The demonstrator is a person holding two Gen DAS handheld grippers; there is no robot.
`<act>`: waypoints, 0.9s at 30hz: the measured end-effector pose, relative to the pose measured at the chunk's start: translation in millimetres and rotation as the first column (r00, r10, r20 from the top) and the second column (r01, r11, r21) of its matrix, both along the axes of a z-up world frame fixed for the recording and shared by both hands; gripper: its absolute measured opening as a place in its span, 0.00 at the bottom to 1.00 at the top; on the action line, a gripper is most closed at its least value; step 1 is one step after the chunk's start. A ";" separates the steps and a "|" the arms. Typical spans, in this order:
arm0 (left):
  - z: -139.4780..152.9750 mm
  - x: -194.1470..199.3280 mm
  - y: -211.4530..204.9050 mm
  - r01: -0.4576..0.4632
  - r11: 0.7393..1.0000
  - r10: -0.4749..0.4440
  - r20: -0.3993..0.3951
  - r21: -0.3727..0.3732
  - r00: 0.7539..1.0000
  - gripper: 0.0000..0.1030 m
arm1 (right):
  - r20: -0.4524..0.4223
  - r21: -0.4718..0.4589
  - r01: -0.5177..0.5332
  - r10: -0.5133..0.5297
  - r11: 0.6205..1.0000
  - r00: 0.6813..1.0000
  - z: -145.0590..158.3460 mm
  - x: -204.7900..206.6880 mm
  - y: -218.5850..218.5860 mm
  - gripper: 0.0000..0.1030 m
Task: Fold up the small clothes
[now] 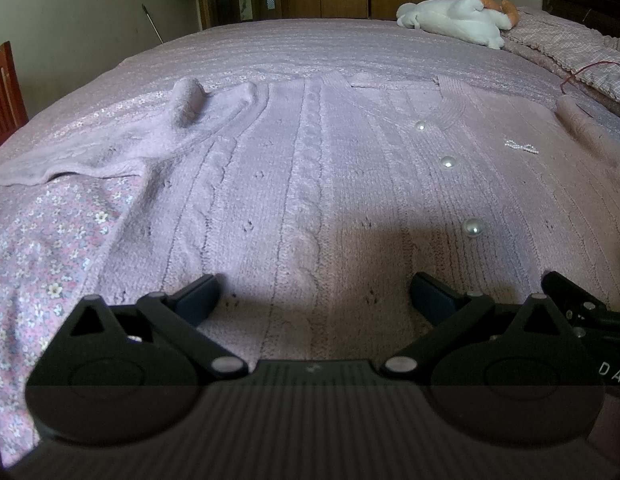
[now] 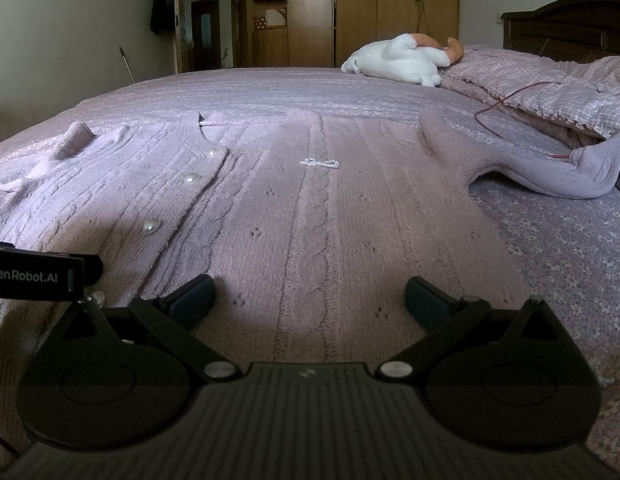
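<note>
Beyond cardigan [image 2: 310, 208], plush toy [image 2: 398, 60]

A cardigan [image 2: 310, 216] lies spread flat on the bed [image 2: 270, 88]. Beyond the cardigan, toward the headboard [image 2: 570, 28], a plush toy [image 2: 398, 62] rests on the bed. Both tongs [image 1: 314, 300] [image 2: 308, 302] sit side by side over the cardigan's near hem.

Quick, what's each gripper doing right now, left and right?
Left gripper: open, holding nothing, over the cardigan.
Right gripper: open, holding nothing.
</note>
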State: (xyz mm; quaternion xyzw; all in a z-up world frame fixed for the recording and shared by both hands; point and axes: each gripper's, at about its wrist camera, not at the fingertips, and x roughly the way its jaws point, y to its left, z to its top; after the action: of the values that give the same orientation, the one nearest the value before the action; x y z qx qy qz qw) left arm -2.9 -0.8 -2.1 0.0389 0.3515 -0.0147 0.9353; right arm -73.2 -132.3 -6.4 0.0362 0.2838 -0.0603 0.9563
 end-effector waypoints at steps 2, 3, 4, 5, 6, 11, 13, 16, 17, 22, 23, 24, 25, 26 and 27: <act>0.0 -0.3 -0.2 0.000 1.000 0.000 0.000 0.000 1.000 1.00 | -0.001 -0.001 0.001 -0.001 1.000 1.000 -0.1 -0.7 0.4 1.00; 0.0 0.0 0.0 0.000 1.000 0.000 0.000 0.000 1.000 1.00 | -0.002 -0.001 0.001 -0.001 1.000 1.000 0.0 -1.2 0.5 1.00; 0.0 0.1 0.0 0.000 1.000 0.000 0.000 0.000 1.000 1.00 | -0.003 -0.001 0.002 -0.002 1.000 1.000 0.2 -1.0 0.1 1.00; 0.0 0.1 0.0 0.000 1.000 0.000 0.000 0.000 1.000 1.00 | -0.004 -0.001 0.002 -0.002 1.000 1.000 0.3 -1.4 -0.1 1.00; -0.1 0.0 0.0 0.000 1.000 0.000 -0.001 0.000 1.000 1.00 | -0.004 -0.001 0.003 -0.003 1.000 1.000 0.3 -1.2 -0.5 1.00; 1.6 -0.1 -0.2 0.000 1.000 0.000 -0.005 -0.001 1.000 1.00 | -0.005 0.001 0.004 -0.004 1.000 1.000 0.7 -1.6 -0.8 1.00; 2.0 1.1 0.0 0.001 1.000 -0.001 -0.010 -0.001 1.000 1.00 | -0.008 0.004 0.007 -0.007 1.000 1.000 0.8 0.7 -1.1 1.00; 2.8 2.7 0.3 0.003 1.000 -0.003 -0.021 -0.002 1.000 1.00 | -0.022 0.015 0.012 -0.011 1.000 1.000 2.0 3.5 -2.4 1.00; 2.8 3.3 0.4 0.003 1.000 -0.003 -0.024 -0.002 1.000 1.00 | -0.029 0.016 0.012 -0.012 1.000 1.000 2.3 4.3 -2.3 1.00; 4.8 11.1 0.3 0.012 1.000 -0.011 -0.071 0.007 0.997 1.00 | -0.064 0.033 0.005 -0.003 0.999 0.998 3.6 9.7 -6.2 1.00; 5.9 13.6 0.4 0.014 1.000 -0.013 -0.088 0.007 0.996 1.00 | -0.069 0.038 0.003 0.000 0.999 0.998 4.1 10.6 -6.9 1.00; 6.5 15.7 0.5 0.016 1.000 -0.015 -0.100 0.008 0.995 1.00 | -0.079 0.040 0.000 0.003 0.999 0.997 4.5 12.4 -7.5 1.00; 6.9 17.3 0.7 0.018 1.000 -0.017 -0.110 0.008 0.994 1.00 | -0.092 0.043 -0.003 0.007 0.999 0.996 5.6 14.5 -8.2 1.00; 7.2 18.3 0.7 0.018 1.000 -0.017 -0.118 0.009 0.993 1.00 | -0.107 0.048 -0.007 0.012 0.999 0.994 6.9 16.9 -9.6 1.00; 7.5 19.0 0.5 0.019 1.000 -0.018 -0.123 0.009 0.992 1.00 | -0.124 0.053 -0.013 0.019 0.998 0.992 8.5 19.1 -11.3 1.00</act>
State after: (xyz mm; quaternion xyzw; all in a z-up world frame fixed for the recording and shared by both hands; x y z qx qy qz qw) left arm 16.1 -0.2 5.4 0.0461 0.4082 -0.0240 0.9114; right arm -54.0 -143.6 2.2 0.0551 0.3446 -0.0473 0.9359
